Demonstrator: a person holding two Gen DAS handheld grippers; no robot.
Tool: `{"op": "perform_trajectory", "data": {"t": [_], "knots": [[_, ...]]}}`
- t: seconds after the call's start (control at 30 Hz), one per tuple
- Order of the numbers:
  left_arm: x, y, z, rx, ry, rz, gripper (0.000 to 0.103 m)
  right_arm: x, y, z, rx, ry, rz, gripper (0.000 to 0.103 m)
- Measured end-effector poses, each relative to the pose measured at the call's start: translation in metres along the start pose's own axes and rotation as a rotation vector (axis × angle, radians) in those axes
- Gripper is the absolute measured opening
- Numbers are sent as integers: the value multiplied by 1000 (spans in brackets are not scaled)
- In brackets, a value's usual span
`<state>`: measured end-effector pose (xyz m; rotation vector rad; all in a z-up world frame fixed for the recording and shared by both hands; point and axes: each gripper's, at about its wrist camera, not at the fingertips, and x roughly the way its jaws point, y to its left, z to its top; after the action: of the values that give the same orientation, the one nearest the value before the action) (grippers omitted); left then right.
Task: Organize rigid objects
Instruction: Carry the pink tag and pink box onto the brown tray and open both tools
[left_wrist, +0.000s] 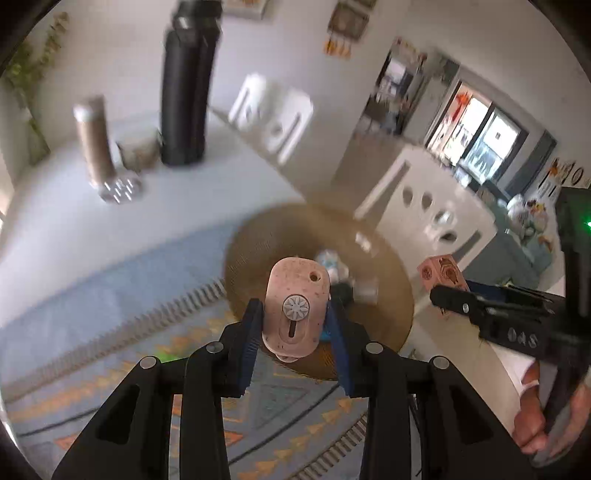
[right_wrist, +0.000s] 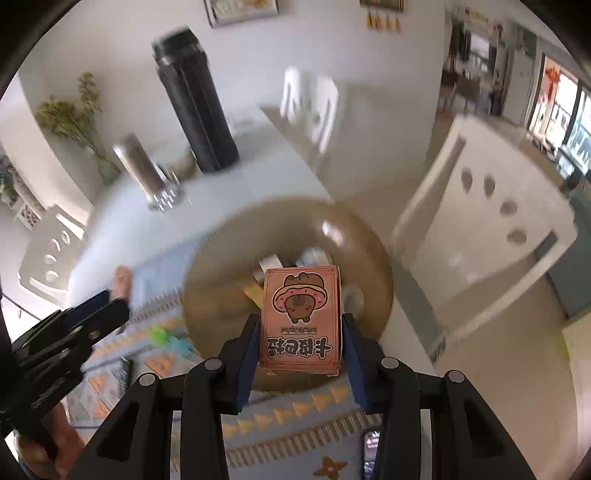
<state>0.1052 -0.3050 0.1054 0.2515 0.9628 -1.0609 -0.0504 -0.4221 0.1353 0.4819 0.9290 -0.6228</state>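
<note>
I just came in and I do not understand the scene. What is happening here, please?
A person is tidying small things with a hand-held gripper in each hand. The left gripper is shut on a pink case with a dial. The right gripper is shut on a card box with a cartoon bear. Both are held above a round woven basket that already holds a few items, on a table with a patterned cloth.

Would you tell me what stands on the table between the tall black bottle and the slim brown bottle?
In the left wrist view, a small pale cup stands between the tall black bottle and the slim brown bottle; blur hides its details.
</note>
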Motion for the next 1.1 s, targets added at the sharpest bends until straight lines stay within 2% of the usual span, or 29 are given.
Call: {"op": "perform_trajectory", "data": {"t": [0.1,0.2,0.4,0.5,0.53,0.57,0.6,0.67,0.8,0.87,1.1], "knots": [[36,-15,-9,-1,82,10,32,33,-17,-5,30,107,25,41],[52,-25,-22,13,133,19,32,57,-24,-13,25,173,19,41],[78,-34,-31,34,195,41,32,72,-28,-16,-14,226,8,41],[80,-32,-31,26,193,31,33,72,-30,-16,-17,232,4,41],[79,-30,-30,18,187,26,35,71,-30,-17,-19,233,-1,41],[77,-29,-29,8,182,30,48,71,-31,-16,-18,236,-7,44],[76,-28,-26,1,176,42,50,70,-32,-16,-13,239,-22,47],[67,-23,-23,-13,155,54,51,64,-36,-15,-4,220,-37,54],[37,-3,-25,-76,104,53,52,50,-33,-11,-15,172,-48,54],[15,12,-33,-104,75,77,53,45,-29,-12,-15,166,-35,54],[-46,68,-69,-214,27,179,53,39,26,-27,-108,176,31,54]]}}
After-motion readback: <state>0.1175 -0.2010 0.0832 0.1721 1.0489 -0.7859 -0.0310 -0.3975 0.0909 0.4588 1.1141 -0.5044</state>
